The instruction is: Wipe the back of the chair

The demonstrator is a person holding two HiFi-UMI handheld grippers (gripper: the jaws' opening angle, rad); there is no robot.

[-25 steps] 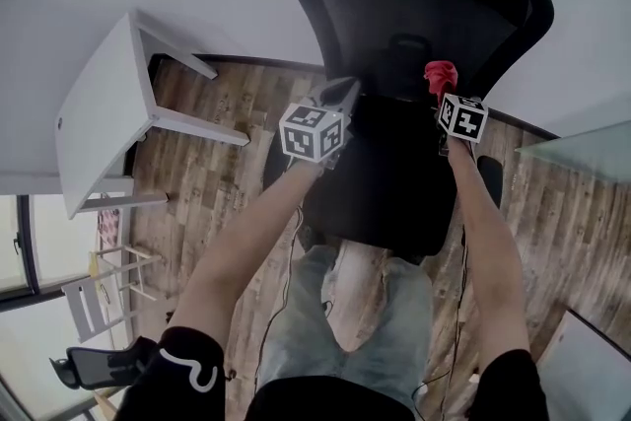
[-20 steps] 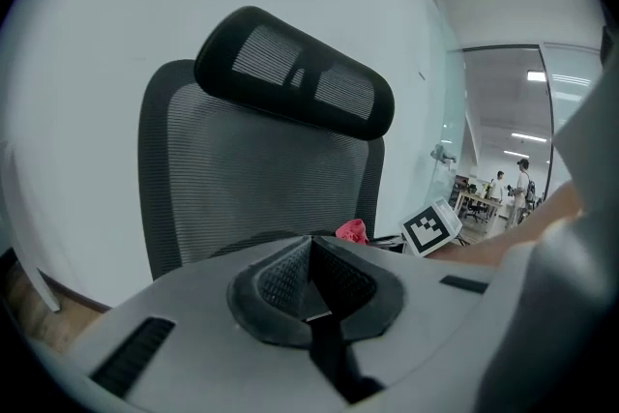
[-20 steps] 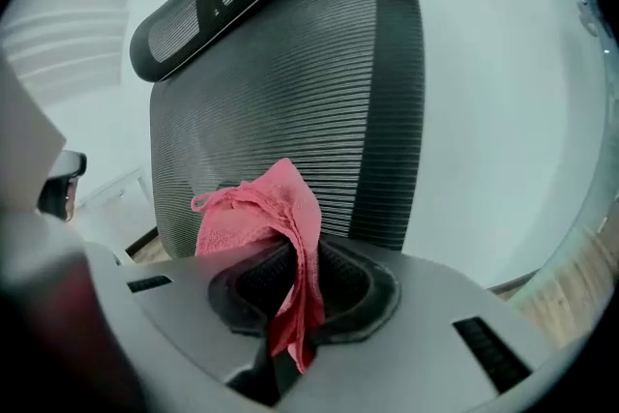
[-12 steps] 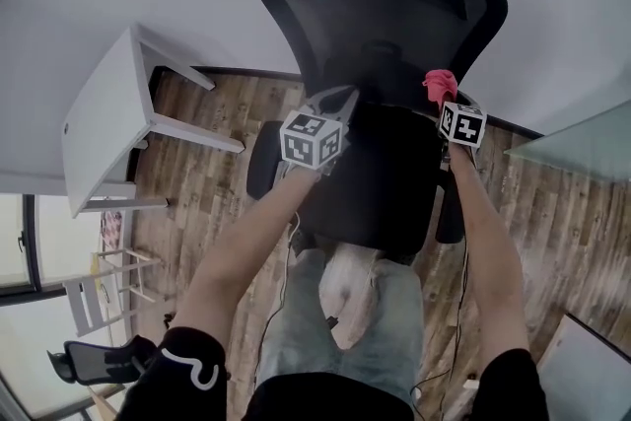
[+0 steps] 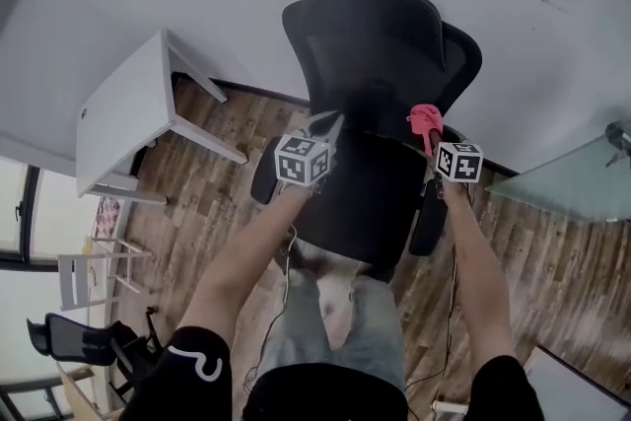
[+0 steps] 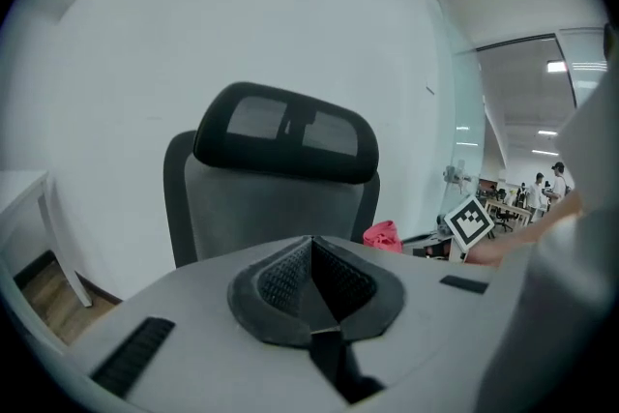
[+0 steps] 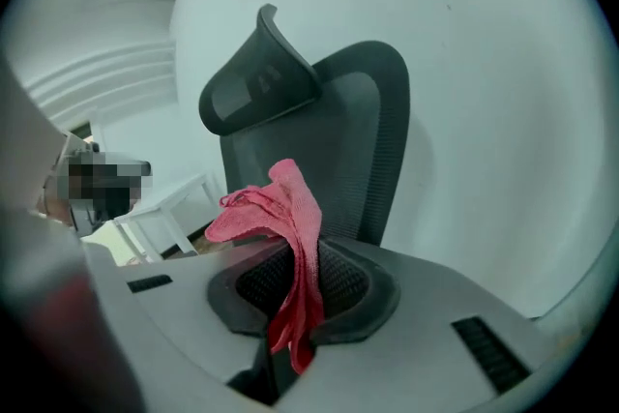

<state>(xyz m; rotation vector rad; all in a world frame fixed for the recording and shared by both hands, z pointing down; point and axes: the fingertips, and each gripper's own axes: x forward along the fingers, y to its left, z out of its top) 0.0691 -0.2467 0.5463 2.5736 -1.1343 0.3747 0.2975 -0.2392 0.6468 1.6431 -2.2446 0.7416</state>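
Note:
A black office chair point(image 5: 380, 64) with a mesh back and headrest stands before a white wall; its seat point(image 5: 365, 202) faces me. The chair back point(image 6: 276, 208) fills the middle of the left gripper view, and the chair back point(image 7: 338, 160) also shows in the right gripper view. My left gripper point(image 5: 325, 126) is shut with nothing in it, over the seat's left side. My right gripper point(image 5: 431, 135) is shut on a red cloth point(image 5: 425, 119), near the chair back's lower right. The cloth point(image 7: 285, 237) sticks up and hangs down between the jaws. Neither gripper touches the chair back.
A white table point(image 5: 123, 118) stands to the left against the wall. A glass surface point(image 5: 572, 182) lies at the right. A folding rack point(image 5: 89, 276) and another black chair point(image 5: 84, 345) stand at the lower left on the wooden floor point(image 5: 197, 202).
The view has pulled back and up: the chair looks smaller and farther away. Both grippers keep their spots by the seat, and the right one still holds the cloth.

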